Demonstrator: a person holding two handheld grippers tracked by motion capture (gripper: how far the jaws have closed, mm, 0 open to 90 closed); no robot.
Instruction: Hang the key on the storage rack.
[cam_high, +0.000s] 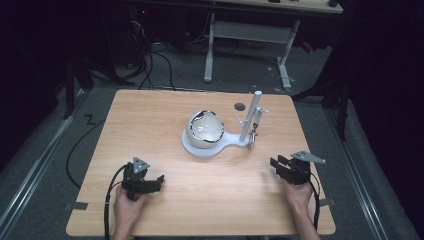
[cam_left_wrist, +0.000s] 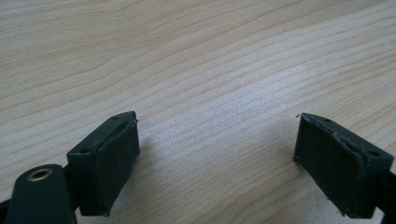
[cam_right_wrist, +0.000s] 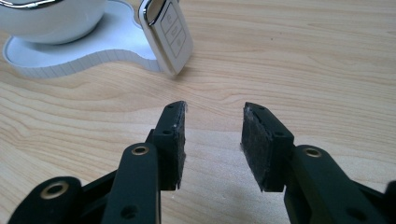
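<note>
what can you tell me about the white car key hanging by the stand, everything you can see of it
The car key is a white fob with a shiny chrome rim and three buttons in a column on its face. It looks like glossy plastic. It hangs tilted from the white stand, its lower end at or just above the table beside the stand's flat base. Neither gripper touches it.

The surface (cam_high: 165, 130) is lit brightly from above in the high view, while the surrounding floor and room are left nearly black. A glint is caught on the chrome rim of the white bowl (cam_high: 205, 129). In the left gripper view, a pale sheen is spread across the wood grain between the jaws, and soft shadows are cast beside each pad. In the right gripper view, the key fob (cam_right_wrist: 167, 33) is rendered slightly soft.
</note>
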